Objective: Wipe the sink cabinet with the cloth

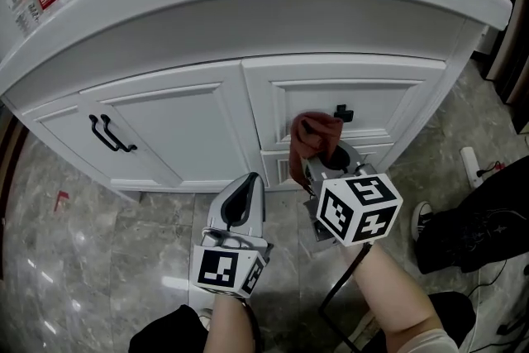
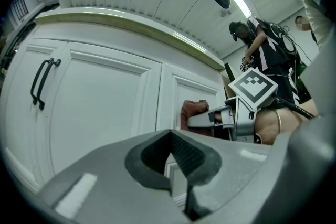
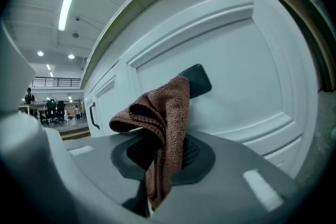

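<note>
This is probably a large open hall or workspace rather than a home bathroom: a white sink cabinet (image 1: 190, 124) with black handles (image 1: 110, 135) stands on a grey marbled floor (image 1: 83, 244), while a strip light (image 3: 67, 5), a balcony railing (image 3: 52, 80) and distant people (image 3: 52, 107) at desks show beyond it.

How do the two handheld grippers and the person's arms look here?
The left gripper and the right gripper are light grey, with tapering jaws lined by black textured pads and small white rectangles on the jaw bodies. Each carries a white cube printed with black square markers. The forearms are bare; no sleeve shows.
</note>
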`<state>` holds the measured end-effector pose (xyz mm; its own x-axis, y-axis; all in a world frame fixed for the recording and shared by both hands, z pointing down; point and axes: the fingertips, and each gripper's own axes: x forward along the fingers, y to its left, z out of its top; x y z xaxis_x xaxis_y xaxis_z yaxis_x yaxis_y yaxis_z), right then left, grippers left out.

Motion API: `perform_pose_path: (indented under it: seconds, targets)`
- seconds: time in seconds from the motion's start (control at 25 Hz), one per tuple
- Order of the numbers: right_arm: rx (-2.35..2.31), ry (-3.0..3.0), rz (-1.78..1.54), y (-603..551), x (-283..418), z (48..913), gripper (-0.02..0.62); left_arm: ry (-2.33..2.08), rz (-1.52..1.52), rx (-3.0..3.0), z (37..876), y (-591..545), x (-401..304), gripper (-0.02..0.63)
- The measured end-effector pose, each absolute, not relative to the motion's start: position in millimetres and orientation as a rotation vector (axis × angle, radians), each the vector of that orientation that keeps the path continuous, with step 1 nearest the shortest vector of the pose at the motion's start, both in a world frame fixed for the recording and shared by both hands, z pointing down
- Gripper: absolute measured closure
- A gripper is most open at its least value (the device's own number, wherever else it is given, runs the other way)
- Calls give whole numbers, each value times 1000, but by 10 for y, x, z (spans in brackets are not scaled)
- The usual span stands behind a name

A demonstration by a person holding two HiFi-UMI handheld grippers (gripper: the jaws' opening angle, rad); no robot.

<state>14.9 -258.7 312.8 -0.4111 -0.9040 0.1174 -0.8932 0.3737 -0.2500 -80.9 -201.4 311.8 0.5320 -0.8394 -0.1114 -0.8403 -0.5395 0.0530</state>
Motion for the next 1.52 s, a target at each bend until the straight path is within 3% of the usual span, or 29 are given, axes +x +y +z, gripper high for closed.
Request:
perform_pose_path:
  seconds: [0.72,1.52]
  targets:
    - [-1804,2443,-451,-2496,1220,3045,506,1387,158,-2835,3275,-2018,-93,606]
    - [-2126,2113,-465,-2180,2217,3280,515,1405,180,-2848,3386,-2001,-45,606]
